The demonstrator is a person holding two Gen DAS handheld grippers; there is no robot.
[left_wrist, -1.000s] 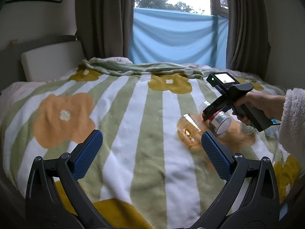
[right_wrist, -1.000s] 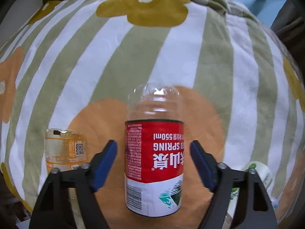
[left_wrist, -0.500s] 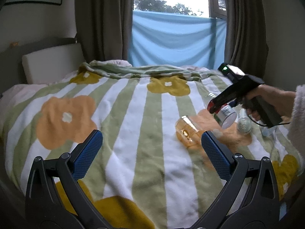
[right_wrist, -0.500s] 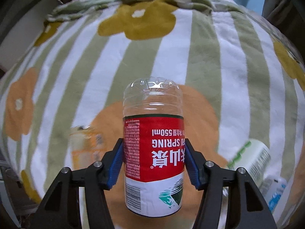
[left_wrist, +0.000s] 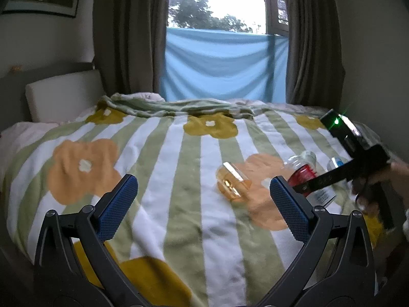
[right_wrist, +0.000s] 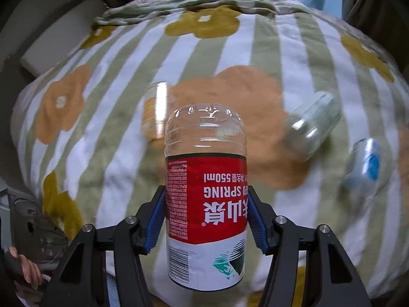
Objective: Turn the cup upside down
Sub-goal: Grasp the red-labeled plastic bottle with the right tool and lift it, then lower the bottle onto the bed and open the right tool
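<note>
A clear plastic cup with a red and white label (right_wrist: pixel 205 199) sits between the blue pads of my right gripper (right_wrist: pixel 205 217), which is shut on its red band. Its rounded closed base points away from the camera and its rim points toward the camera. In the left wrist view the same cup (left_wrist: pixel 304 171) hangs tilted above the blanket at the right, in the right gripper (left_wrist: pixel 305 180) that a hand (left_wrist: pixel 370 186) holds. My left gripper (left_wrist: pixel 202 186) stands open over the blanket with nothing between its fingers.
An orange translucent cup (left_wrist: pixel 231 183) lies on its side on the striped flower blanket (left_wrist: pixel 179 153). A clear cup with a pale label (right_wrist: pixel 313 122) and a blue-labelled one (right_wrist: pixel 365 163) lie to the right. A headboard, curtains and a window are beyond.
My right gripper went from open around the red-labelled cup to shut on it, then lifted it off the blanket. The left gripper has stayed open and nearly still.
</note>
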